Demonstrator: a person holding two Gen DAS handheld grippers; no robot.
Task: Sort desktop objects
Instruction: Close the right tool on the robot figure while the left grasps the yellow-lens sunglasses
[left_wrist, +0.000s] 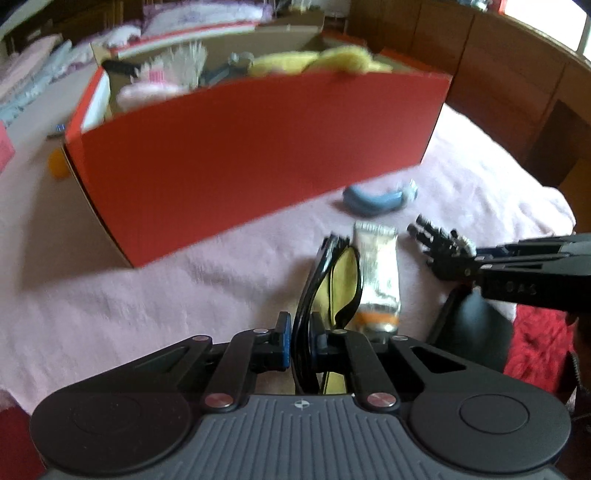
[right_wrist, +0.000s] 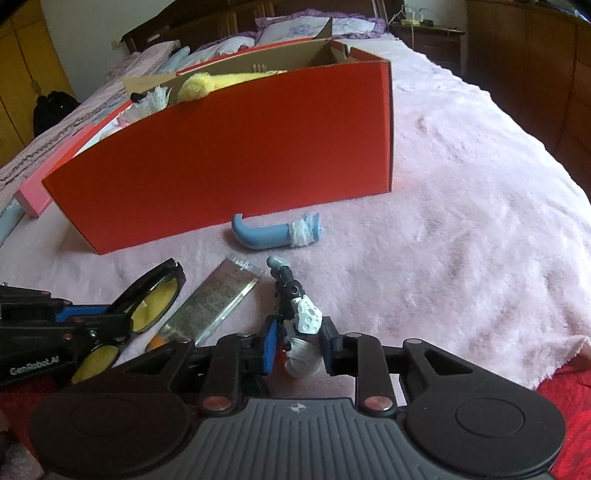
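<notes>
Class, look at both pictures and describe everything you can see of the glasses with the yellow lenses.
The glasses have a glossy black plastic frame and yellow lenses. The left gripper is shut on the frame, its blue pads pressing either side. They lie low over the pink blanket, beside a silver tube, short of the red box.

Both tools share one build. The left gripper (left_wrist: 299, 341) has a grey ribbed plate marked with a small round cross emblem, flanked by two black round housings. Matte black link bars run forward from silver rivets to fingers faced with blue pads (left_wrist: 283, 341). The right gripper (right_wrist: 297, 345) repeats this: ribbed grey plate, black discs, silver rivets, blue pads (right_wrist: 269, 345). Its view shows white "GenRobot.AI" lettering on the other tool's black side.
</notes>
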